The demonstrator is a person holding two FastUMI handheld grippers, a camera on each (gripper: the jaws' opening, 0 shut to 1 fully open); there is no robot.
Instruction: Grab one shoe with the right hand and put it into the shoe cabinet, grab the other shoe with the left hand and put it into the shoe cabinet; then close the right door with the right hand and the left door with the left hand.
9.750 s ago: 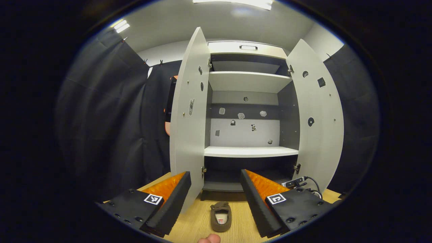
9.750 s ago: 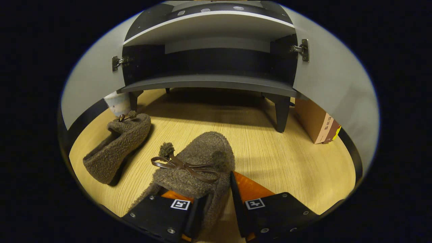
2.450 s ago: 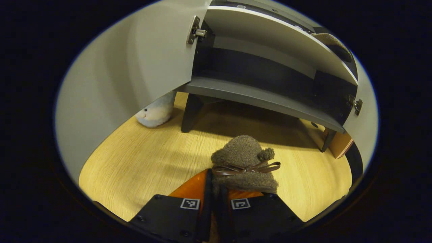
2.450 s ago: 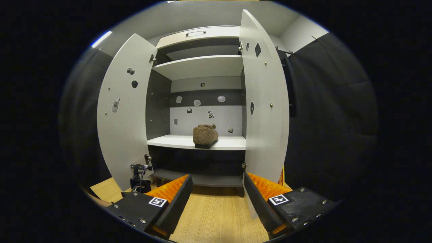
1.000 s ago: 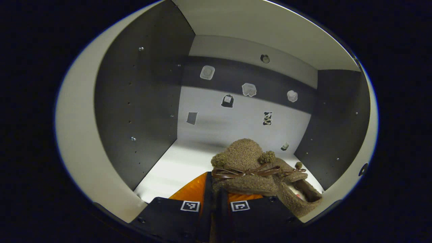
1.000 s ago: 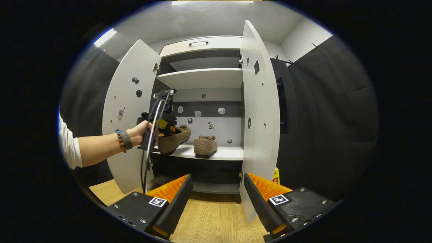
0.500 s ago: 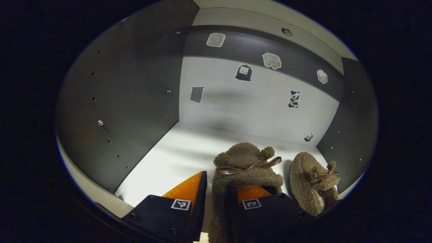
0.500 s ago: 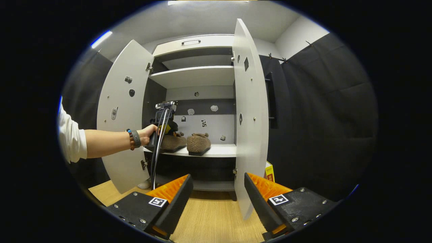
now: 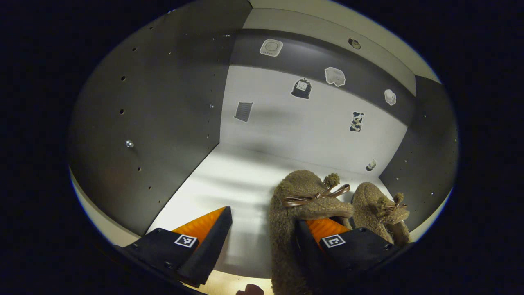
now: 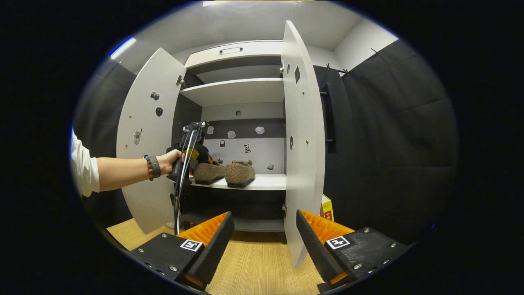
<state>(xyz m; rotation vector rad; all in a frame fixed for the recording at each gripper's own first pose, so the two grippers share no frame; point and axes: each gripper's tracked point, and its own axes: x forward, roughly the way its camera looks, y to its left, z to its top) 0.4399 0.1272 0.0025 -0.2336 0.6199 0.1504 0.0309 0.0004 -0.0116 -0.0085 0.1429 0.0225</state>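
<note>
A pale grey shoe cabinet (image 10: 241, 92) stands on a wood-grain floor (image 10: 254, 266) between black cloth walls, both doors swung wide.

In the left gripper view, the left gripper (image 9: 262, 235) reaches into the cabinet's middle compartment with its jaws spread wide. The right finger sits inside the opening of a fuzzy brown shoe (image 9: 305, 205), while the left finger stands clear of it, so nothing is pinched. That shoe rests on the white shelf (image 9: 229, 180), toe toward the cabinet's back panel, a brown ribbon bow across its top. Just beside it, toward the cabinet's right wall, lies the second shoe (image 9: 378, 203), also toe-in; whether the two touch is hard to tell. Small stickers (image 9: 302, 88) dot the cabinet's back panel.

In the right gripper view, the right gripper (image 10: 262, 237) hangs in front of the cabinet, low over the floor, jaws spread and holding nothing. A hand (image 10: 167, 162) with a wristband, on an arm in a white sleeve, holds the left gripper at the cabinet's middle shelf, behind the heel of the nearer shoe. Both shoes sit side by side on that shelf. The left door (image 10: 143, 135) and right door (image 10: 301, 135) stand open, and a small yellow box (image 10: 326, 209) peeks out at the foot of the right door.
</note>
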